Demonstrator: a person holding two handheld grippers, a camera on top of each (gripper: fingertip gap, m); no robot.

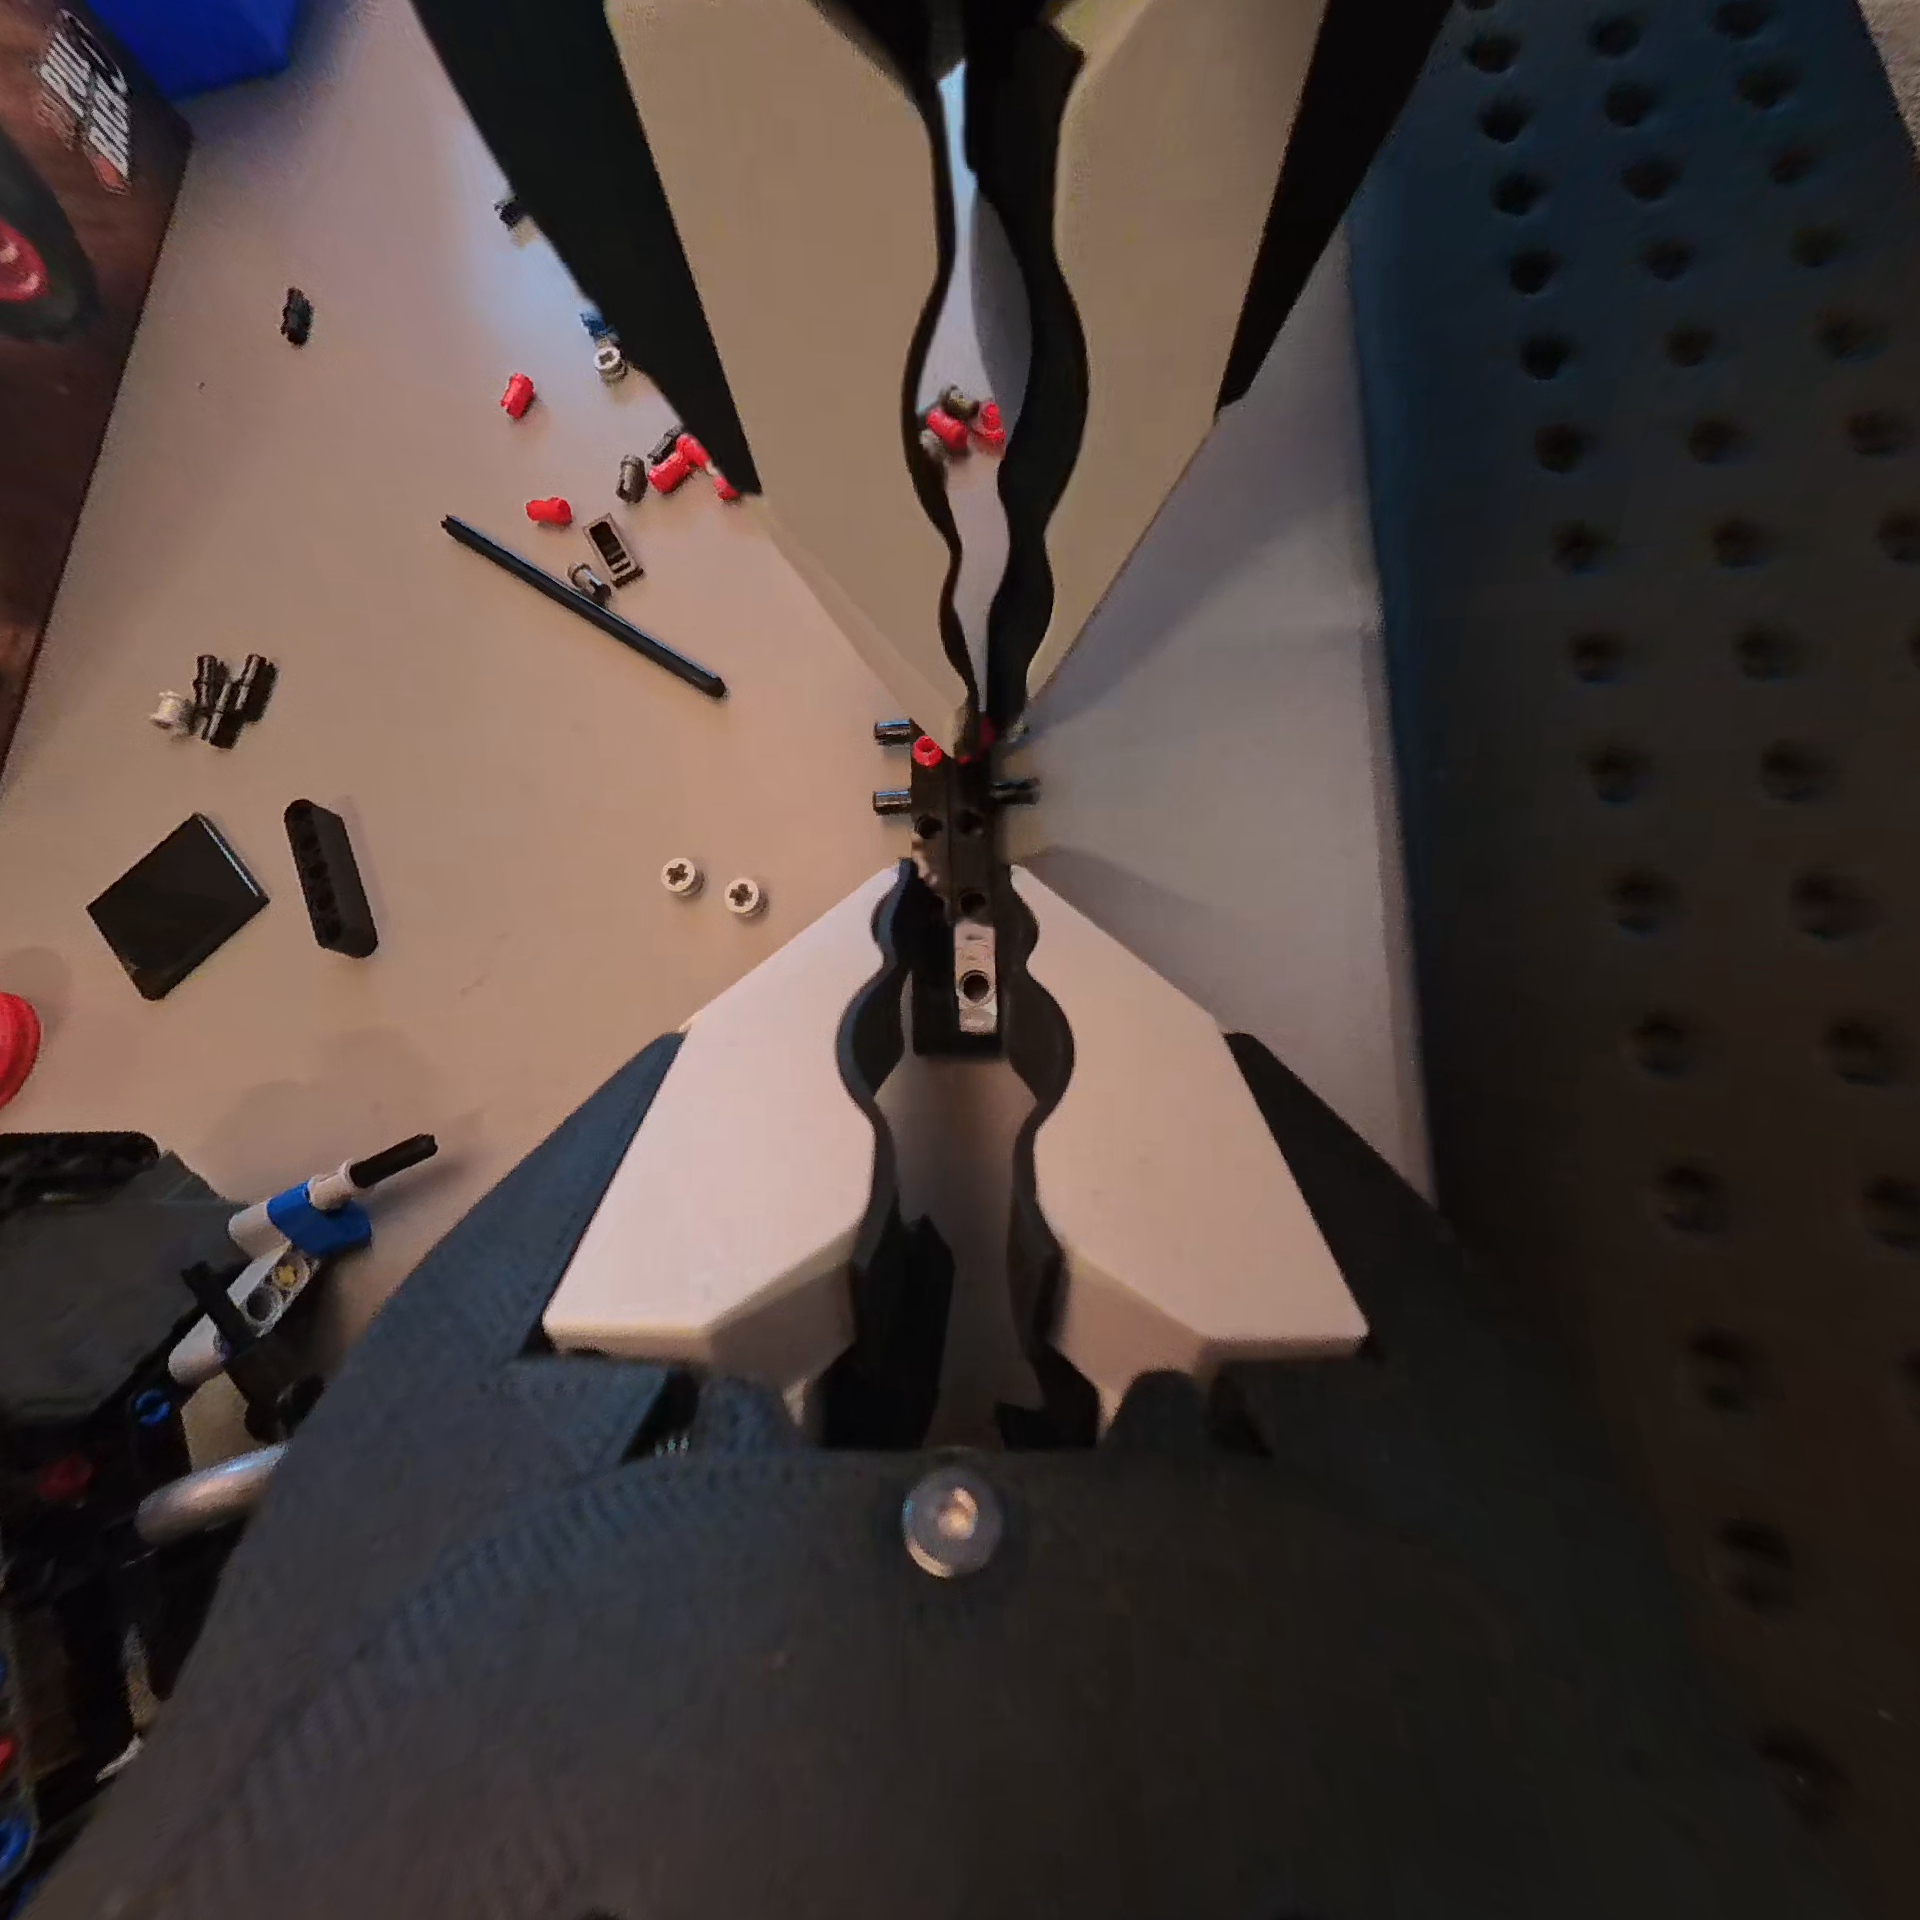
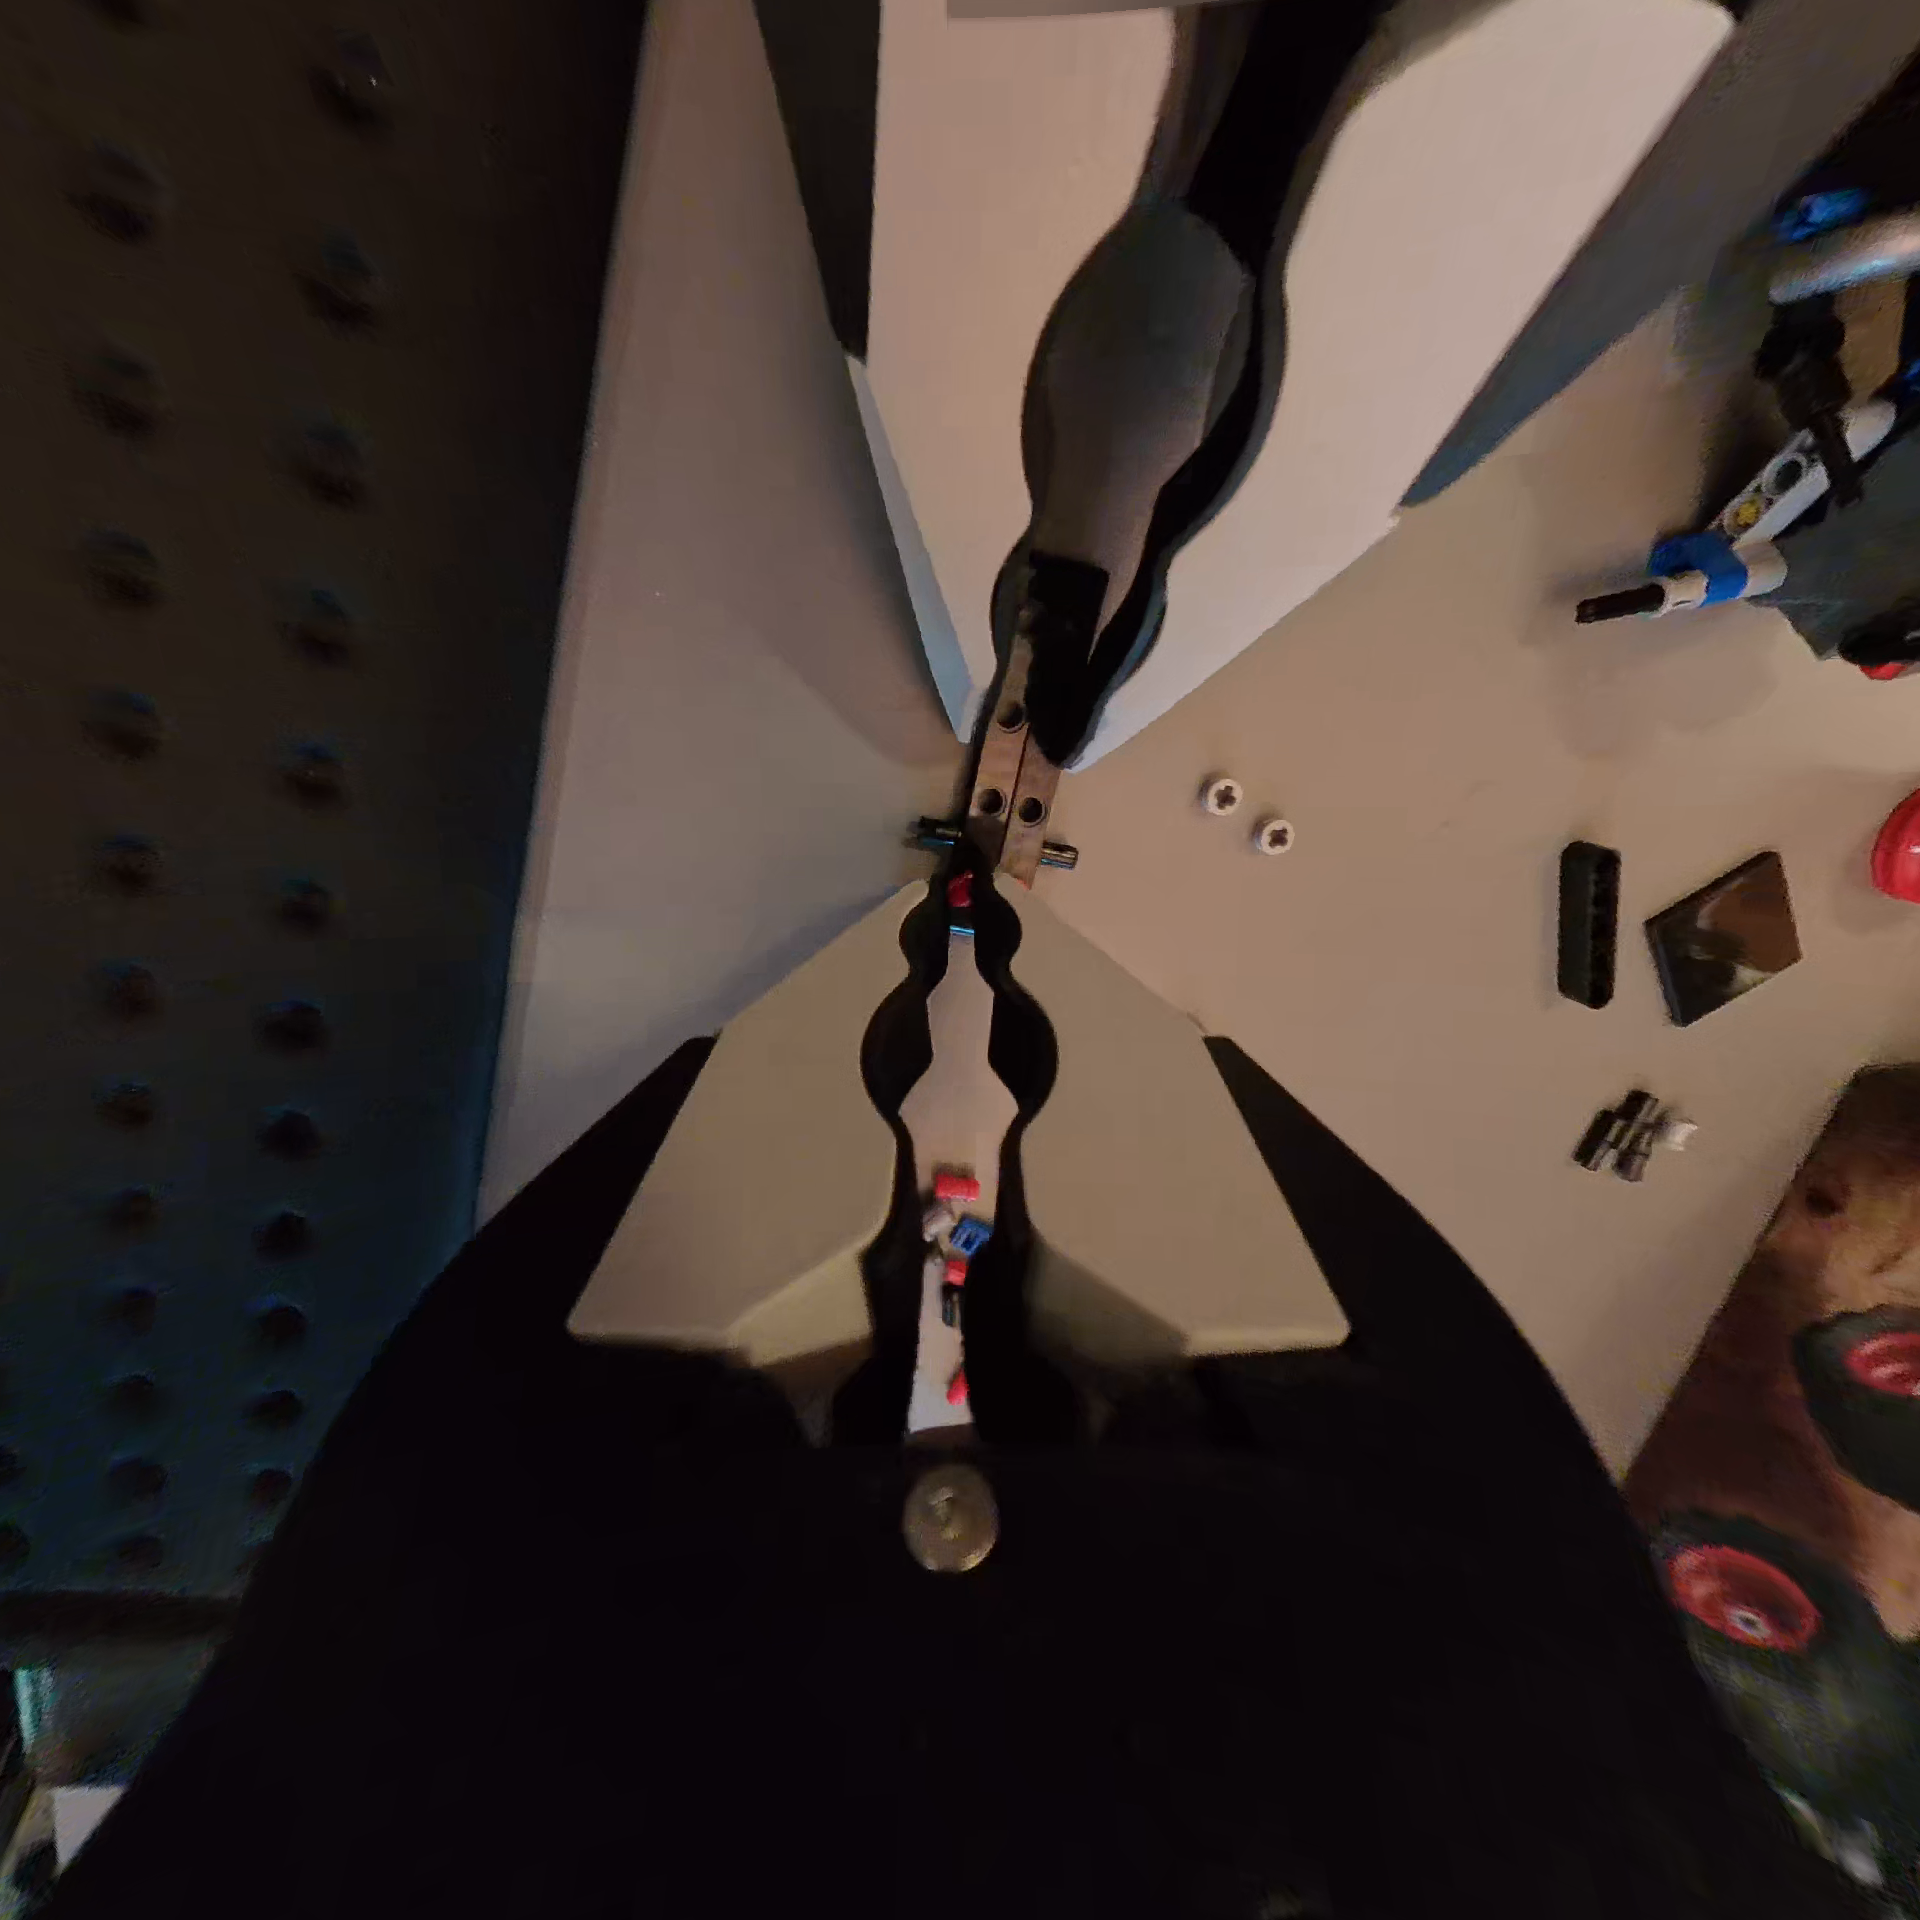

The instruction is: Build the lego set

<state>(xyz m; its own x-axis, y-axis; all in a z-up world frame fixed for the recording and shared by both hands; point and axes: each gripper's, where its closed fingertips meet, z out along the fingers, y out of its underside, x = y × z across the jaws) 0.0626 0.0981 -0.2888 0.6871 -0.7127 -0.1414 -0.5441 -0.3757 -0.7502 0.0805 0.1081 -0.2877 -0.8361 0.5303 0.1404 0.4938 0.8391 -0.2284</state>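
My left gripper (image 1: 956, 883) is shut on a small black beam assembly (image 1: 951, 821) with a grey piece at its lower end and black pins sticking out of both sides, held above the table. My right gripper (image 1: 977, 722) comes in from the opposite side, tip to tip with the left one. It is shut on a red pin (image 2: 961, 888) at the free end of the assembly (image 2: 1013, 805). A second red pin (image 1: 925, 750) sits in that end of the assembly. In the right wrist view my right gripper (image 2: 961, 899) is at the bottom and the left gripper (image 2: 1023, 748) at the top.
Loose parts lie on the beige table (image 1: 468, 748): a long black axle (image 1: 582, 608), a black beam (image 1: 330, 878), a black tile (image 1: 177, 904), two white bushes (image 1: 712, 883), several red pins (image 1: 665, 468). A partly built model (image 1: 104, 1299), the set's box (image 1: 62, 208) and a dark perforated panel (image 1: 1662, 727) border it. The tips of both grippers are at nearly the same place. My right tips are roughly 10 centimetres from the long black axle (image 1: 582, 608).
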